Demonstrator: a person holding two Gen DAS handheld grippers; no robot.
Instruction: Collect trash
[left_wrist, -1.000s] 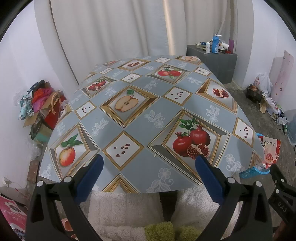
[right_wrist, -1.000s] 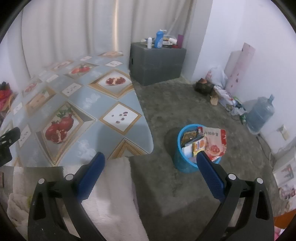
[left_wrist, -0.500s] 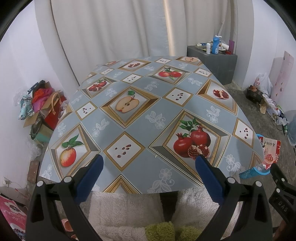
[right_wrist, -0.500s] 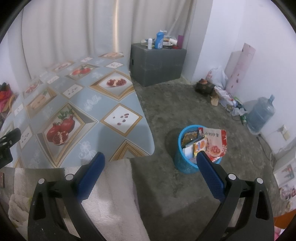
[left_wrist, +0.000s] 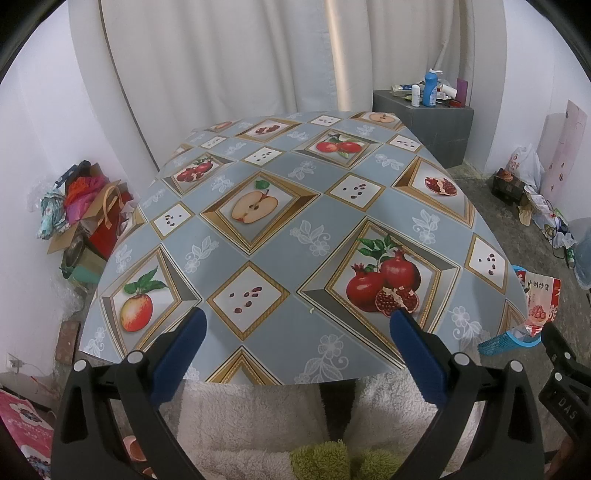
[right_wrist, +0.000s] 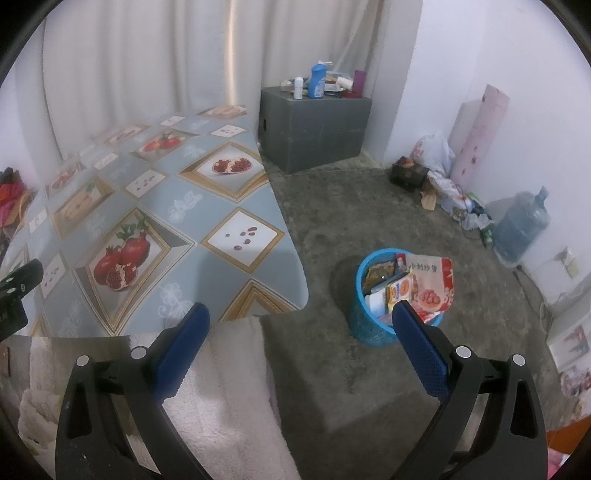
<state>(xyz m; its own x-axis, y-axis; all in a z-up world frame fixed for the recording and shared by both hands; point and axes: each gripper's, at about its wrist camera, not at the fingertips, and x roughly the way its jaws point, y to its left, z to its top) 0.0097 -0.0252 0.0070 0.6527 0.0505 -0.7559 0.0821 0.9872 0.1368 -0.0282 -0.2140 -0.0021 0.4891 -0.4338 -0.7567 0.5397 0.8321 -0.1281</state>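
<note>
— What are the grippers doing?
— The left gripper (left_wrist: 293, 328) and right gripper (right_wrist: 301, 325) both hang wide apart, holding nothing, barely shifted since a second ago.
— And the trash?
— Wrappers fill the round blue plastic basket (right_wrist: 369, 325) on the floor beside the fruit-patterned tablecloth (left_wrist: 280, 258). Collecting looks finished.

A fruit-patterned desk (left_wrist: 280, 236) is seen before white curtains (left_wrist: 236, 59), with a grey cabinet (right_wrist: 314, 129) and water jug (right_wrist: 522, 229) beyond.

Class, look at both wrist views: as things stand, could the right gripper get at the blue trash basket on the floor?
Probably yes. The right gripper is open and holds nothing, and the blue trash basket stands on bare floor just ahead, beside the table, with nothing between them.
</note>
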